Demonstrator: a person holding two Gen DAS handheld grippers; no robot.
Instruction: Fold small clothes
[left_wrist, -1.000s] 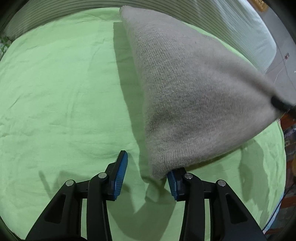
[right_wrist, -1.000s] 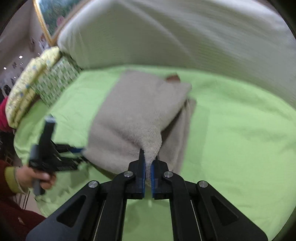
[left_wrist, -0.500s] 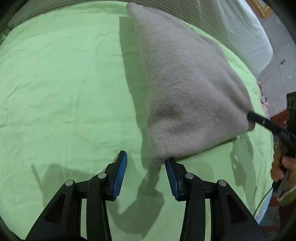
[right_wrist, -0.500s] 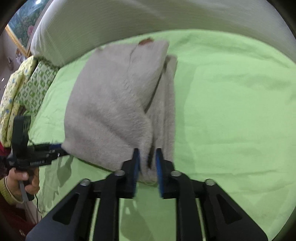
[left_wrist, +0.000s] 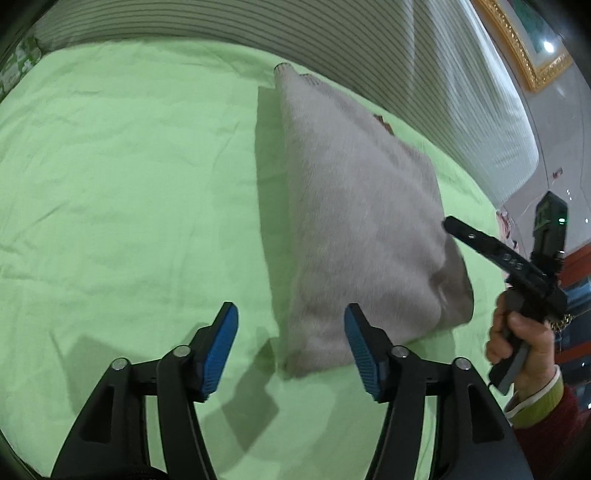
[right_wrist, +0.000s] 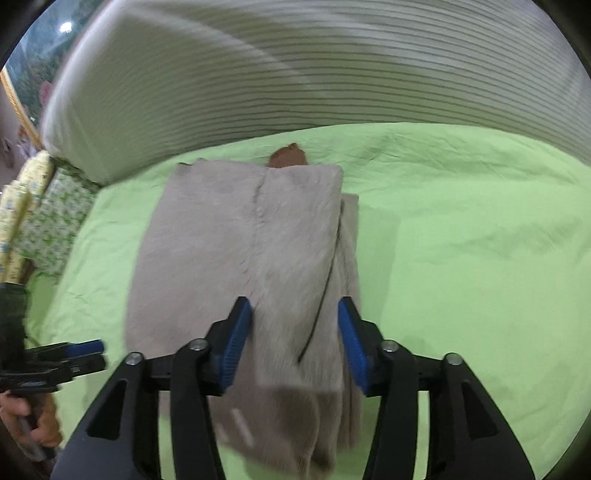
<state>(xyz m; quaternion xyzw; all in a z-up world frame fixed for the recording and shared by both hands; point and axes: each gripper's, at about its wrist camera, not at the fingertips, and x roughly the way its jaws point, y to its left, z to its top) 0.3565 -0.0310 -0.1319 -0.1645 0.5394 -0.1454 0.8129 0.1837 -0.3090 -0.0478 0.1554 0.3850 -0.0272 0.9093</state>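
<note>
A grey knitted garment lies folded on the green sheet; in the right wrist view it shows stacked layers and a brown tag at its far end. My left gripper is open and empty, its jaws just off the garment's near left corner. My right gripper is open above the garment's near edge, holding nothing. It also shows in the left wrist view at the garment's right edge.
A striped white pillow or bolster runs along the far side of the bed. Patterned yellow-green cushions sit at the far left. A gold picture frame hangs on the wall. The left gripper shows in the right wrist view.
My right gripper has opened and let go of the garment's corner, and the lifted layer has dropped flat. My left gripper has opened wider and drawn back a little.
</note>
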